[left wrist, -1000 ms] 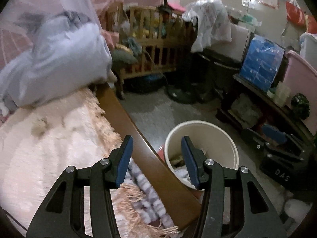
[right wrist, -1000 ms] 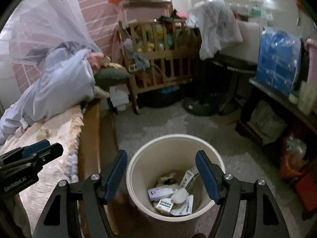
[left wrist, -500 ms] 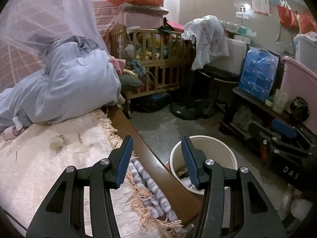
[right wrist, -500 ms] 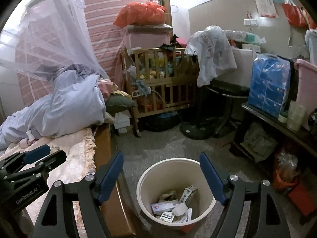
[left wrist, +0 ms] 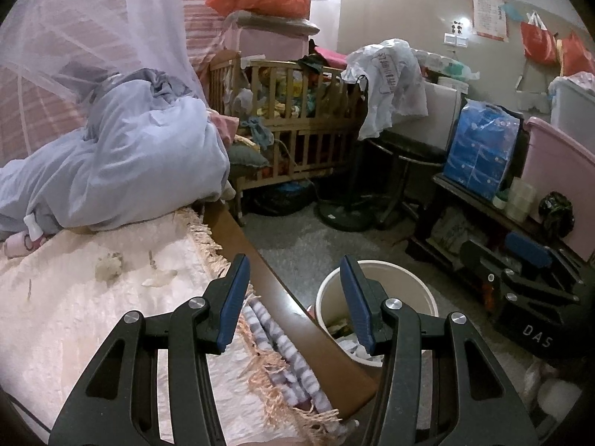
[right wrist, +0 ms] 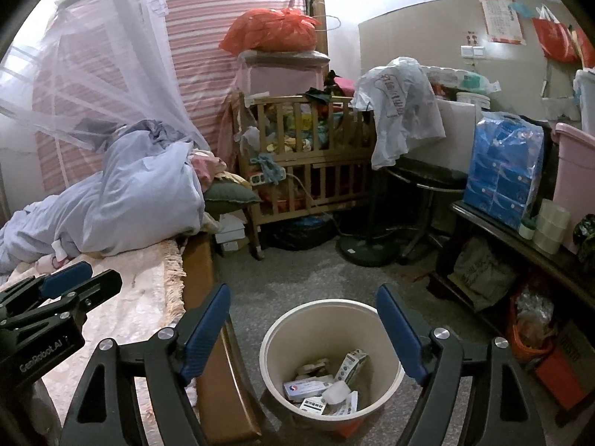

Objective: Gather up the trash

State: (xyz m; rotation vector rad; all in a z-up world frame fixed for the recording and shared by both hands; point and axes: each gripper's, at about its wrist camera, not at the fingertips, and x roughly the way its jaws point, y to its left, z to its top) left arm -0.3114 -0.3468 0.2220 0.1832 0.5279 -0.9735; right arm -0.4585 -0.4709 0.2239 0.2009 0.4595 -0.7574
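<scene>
A bed (left wrist: 93, 316) with a cream blanket is taking up the left side, and a crumpled tissue (left wrist: 108, 264) and a smaller scrap (left wrist: 160, 278) are lying on it, well apart from the bin. A wooden crib (right wrist: 305, 156) is standing behind, stuffed with clothes. A cream trash bin (right wrist: 275, 338) is sitting on the floor just beside the bed's wooden edge; small cardboard boxes (right wrist: 305, 389) and a white wad (right wrist: 336, 396) are lying in its bottom. The right gripper (right wrist: 303, 334) is hanging above the bin, its 2 fingers spread wide and gripping nothing. The left gripper (left wrist: 293, 301) is hovering over the bed's edge, fingers apart and empty.
</scene>
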